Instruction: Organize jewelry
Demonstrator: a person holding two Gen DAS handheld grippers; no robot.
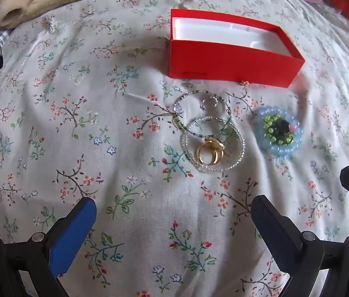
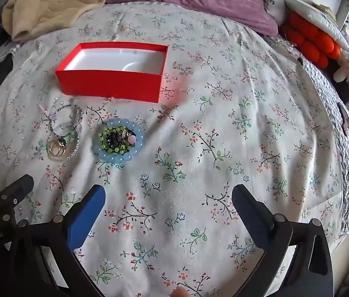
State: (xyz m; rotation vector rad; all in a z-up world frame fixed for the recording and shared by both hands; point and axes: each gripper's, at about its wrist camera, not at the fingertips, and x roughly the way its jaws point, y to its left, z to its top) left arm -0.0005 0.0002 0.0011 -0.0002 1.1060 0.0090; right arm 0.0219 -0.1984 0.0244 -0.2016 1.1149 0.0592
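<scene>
Left tongs (image 1: 173,212) were spread wide, nothing between them, hovering over the floral bedsheet (image 1: 50,123). Ahead of them lay thin beaded bracelets (image 1: 202,117) overlapping, with gold rings (image 1: 209,153) resting inside the nearer loop. Just right of those sat a blue bead bracelet (image 1: 277,132) coiled around green and dark beads. Beyond, the open red box (image 1: 228,68) stood with its white insert bare. Right tongs (image 2: 168,203) were also wide apart, empty, right of the jewelry.

A bed (image 2: 223,123) under a floral white sheet carries an open red cardboard box (image 2: 110,86), thin beaded bracelets with gold rings (image 1: 210,154), a blue bead bracelet pile (image 2: 118,139), and a beige blanket (image 2: 50,2) at its far edge.
</scene>
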